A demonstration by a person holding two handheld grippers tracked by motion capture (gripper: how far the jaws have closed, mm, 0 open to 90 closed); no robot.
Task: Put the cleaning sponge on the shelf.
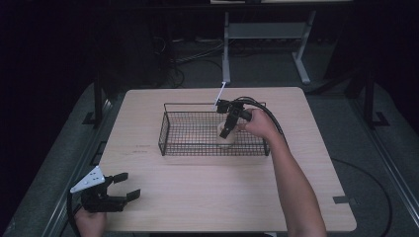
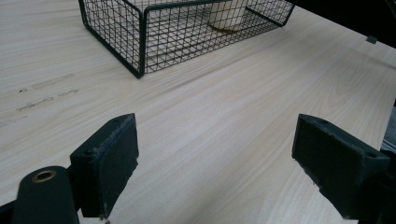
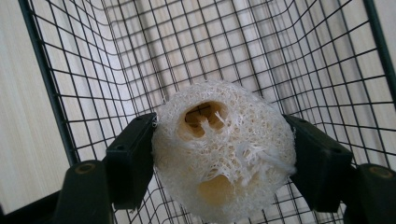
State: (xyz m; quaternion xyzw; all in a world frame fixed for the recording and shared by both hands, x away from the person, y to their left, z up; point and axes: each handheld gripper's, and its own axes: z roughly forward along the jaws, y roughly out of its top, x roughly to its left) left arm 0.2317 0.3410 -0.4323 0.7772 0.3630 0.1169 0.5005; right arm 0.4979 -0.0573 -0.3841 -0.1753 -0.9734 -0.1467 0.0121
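A pale loofah sponge (image 3: 224,149) is pinched between the two black pads of my right gripper (image 3: 223,156), which is shut on it. In the high view that gripper (image 1: 228,129) points down into the black wire basket (image 1: 188,148), and the loofah (image 1: 226,138) is at the basket's floor near its right end. From the left gripper view the loofah (image 2: 227,15) shows through the mesh of the basket (image 2: 140,42). My left gripper (image 1: 129,186) rests open at the table's near left corner, its pads (image 2: 112,163) wide apart with bare wood between them.
The light wooden table (image 1: 207,197) has free room in front of the basket and to both sides. A thin white stick (image 1: 220,95) leans at the basket's back rim. The right forearm (image 1: 296,192) crosses the table's right half. Dark floor and table legs lie beyond.
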